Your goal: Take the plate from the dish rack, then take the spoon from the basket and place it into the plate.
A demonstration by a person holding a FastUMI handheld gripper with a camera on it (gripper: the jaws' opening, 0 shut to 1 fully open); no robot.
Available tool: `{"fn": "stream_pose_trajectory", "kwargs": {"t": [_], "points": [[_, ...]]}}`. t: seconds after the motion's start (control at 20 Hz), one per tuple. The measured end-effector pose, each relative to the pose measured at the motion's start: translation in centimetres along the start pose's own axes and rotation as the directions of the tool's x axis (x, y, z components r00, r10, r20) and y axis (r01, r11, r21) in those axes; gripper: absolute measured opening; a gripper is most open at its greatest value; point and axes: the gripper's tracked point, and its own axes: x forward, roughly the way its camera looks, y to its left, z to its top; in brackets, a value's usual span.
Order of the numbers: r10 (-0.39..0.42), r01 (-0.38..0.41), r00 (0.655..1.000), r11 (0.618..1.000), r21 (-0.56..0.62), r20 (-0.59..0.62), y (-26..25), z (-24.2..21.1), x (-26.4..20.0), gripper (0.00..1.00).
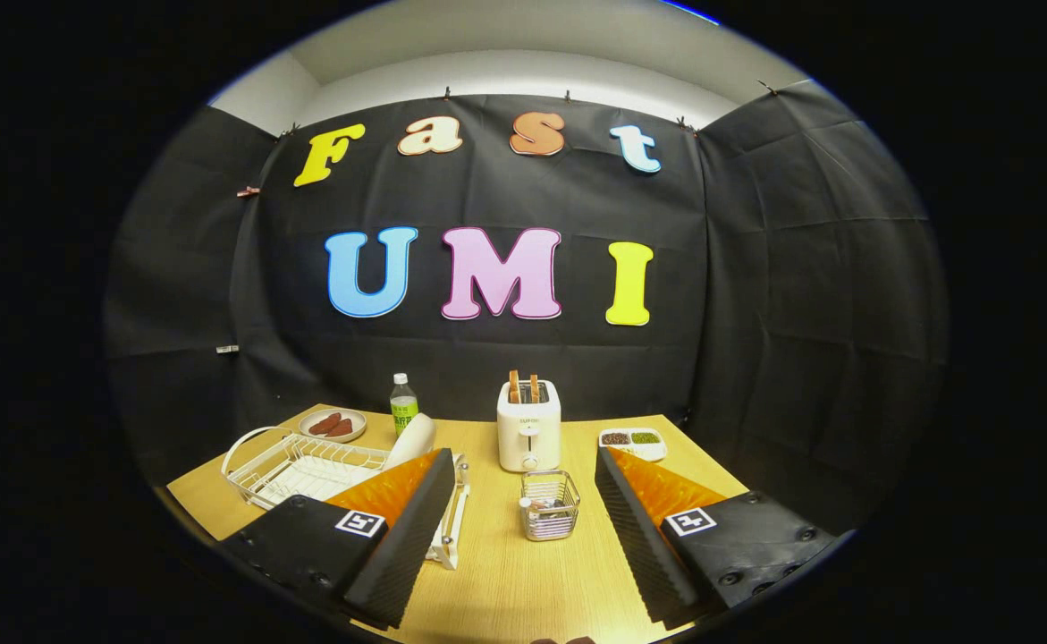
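My gripper (523, 465) hangs open above the wooden table (505, 572), with nothing between its fingers. A white wire dish rack (308, 467) stands beyond the left finger, which covers part of it. A white plate (412, 439) stands on edge at the rack's right end, just past the left fingertip. Between the fingers and a little ahead sits a small wire basket (550, 504) with a spoon's pale handle (527, 506) at its left side.
A white toaster (528, 427) with two slices of toast stands behind the basket. At the back left are a green-labelled bottle (403, 404) and a small dish of reddish food (333, 424). A divided white tray (632, 441) lies at the back right.
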Motion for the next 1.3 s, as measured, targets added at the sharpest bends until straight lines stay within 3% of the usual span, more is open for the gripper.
{"fn": "stream_pose_trajectory", "kwargs": {"t": [0.4, 0.7, 1.0, 1.3], "points": [[0.031, -0.033, 0.997, 0.999, -0.036, -0.067, 1.2, -0.6, 2.0, 0.98], [0.108, -0.123, 0.985, 0.987, -0.107, -0.131, 4.3, 0.6, 6.3, 0.98], [0.168, -0.187, 0.959, 0.981, -0.061, -0.23, 8.4, 0.3, 10.7, 0.98], [0.187, -0.183, 0.89, 0.982, 0.05, -0.416, 11.8, -2.6, 14.8, 0.98]]}}
